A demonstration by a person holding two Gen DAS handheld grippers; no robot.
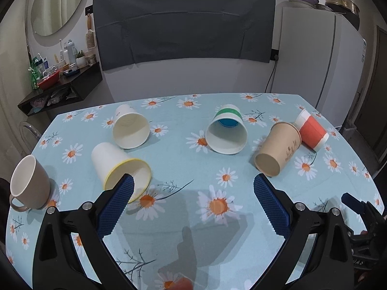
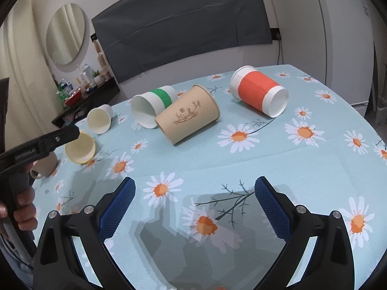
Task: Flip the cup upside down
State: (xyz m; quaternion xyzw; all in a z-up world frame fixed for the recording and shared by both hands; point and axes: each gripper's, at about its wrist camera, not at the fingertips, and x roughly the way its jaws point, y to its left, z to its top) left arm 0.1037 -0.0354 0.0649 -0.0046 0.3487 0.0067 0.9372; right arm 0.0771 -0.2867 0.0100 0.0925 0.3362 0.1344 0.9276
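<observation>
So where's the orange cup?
The orange cup lies on its side at the table's far right, just beyond the brown paper cup.

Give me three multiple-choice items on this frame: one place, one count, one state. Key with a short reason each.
1. Which cup does the kraft-brown paper cup with a printed sprig lie nearest?
A. grey ceramic mug
B. white paper cup with an orange sleeve
C. white paper cup with a yellow rim

2. How many cups are on the daisy-print tablecloth?
A. four
B. five
C. six

3. How do the left gripper and the right gripper stand?
A. both open, holding nothing
B. left shut on a cup
C. right shut on a cup

Key: 1 B, the orange-sleeved cup lies right beside it in the left wrist view. 2 C, five paper cups plus the grey mug. 3 A, only tablecloth shows between each pair of blue pads.
</observation>
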